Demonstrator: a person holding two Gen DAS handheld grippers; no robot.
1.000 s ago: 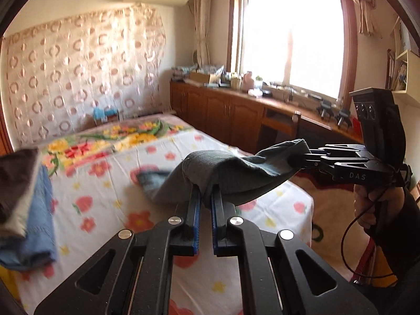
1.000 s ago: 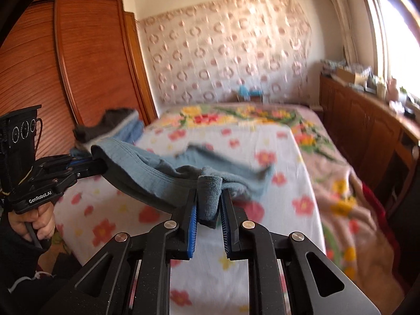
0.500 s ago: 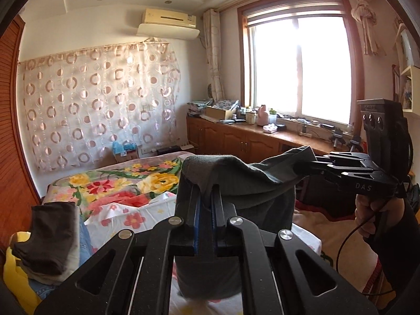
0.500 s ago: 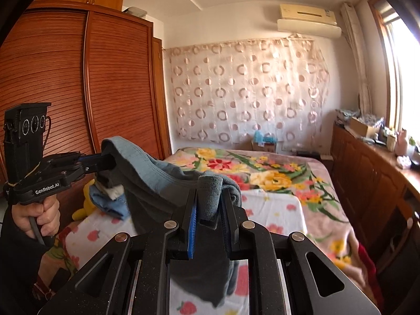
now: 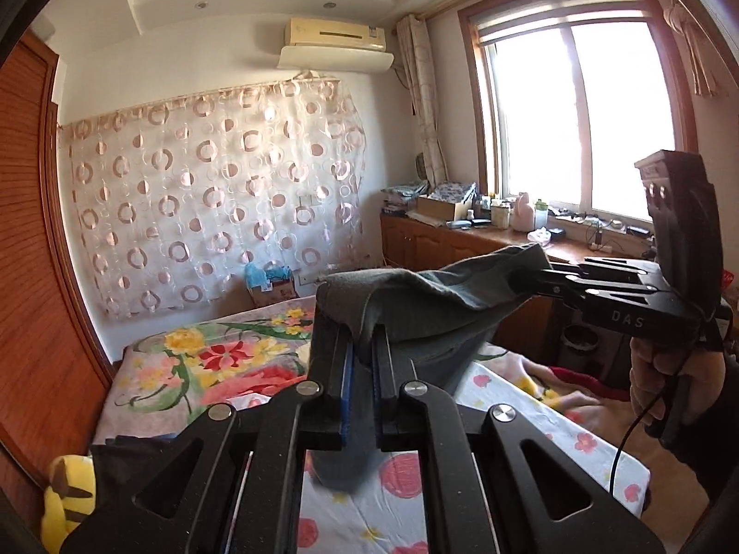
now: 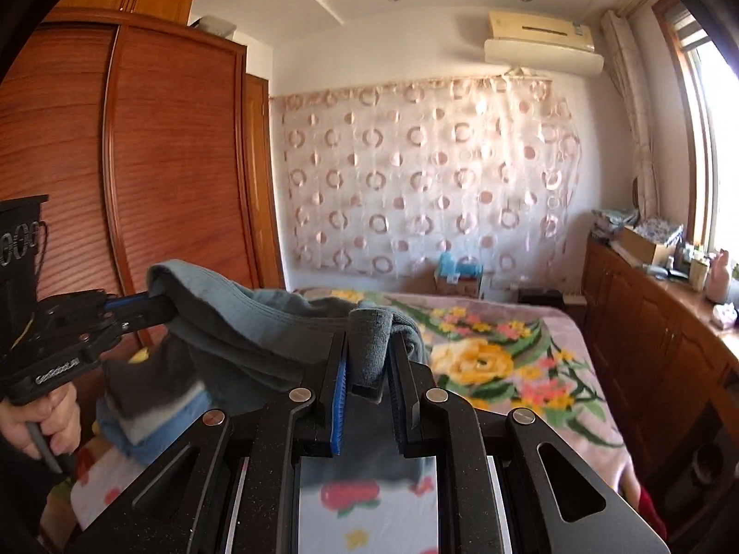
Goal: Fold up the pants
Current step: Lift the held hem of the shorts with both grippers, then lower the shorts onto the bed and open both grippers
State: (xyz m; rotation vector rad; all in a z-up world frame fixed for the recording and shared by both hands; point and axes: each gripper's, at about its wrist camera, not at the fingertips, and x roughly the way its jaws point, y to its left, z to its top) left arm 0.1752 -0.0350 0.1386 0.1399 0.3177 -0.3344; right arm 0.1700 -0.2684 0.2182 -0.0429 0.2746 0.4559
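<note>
White letters "DAS" show on the side of the black right gripper [image 5: 531,282], and its fingers pinch one end of the soft grey-blue pants [image 5: 415,318]. The black left gripper [image 5: 362,360] pinches the other end between blue pads. The pants hang in the air between them, above the bed with a flowery sheet [image 6: 508,369], and hide part of it. A pile of folded dark and blue clothes [image 6: 148,406] sits by the brown wooden wardrobe [image 6: 138,184]. A white air conditioner [image 5: 335,44] hangs over the circle-print curtain [image 5: 217,207].
</note>
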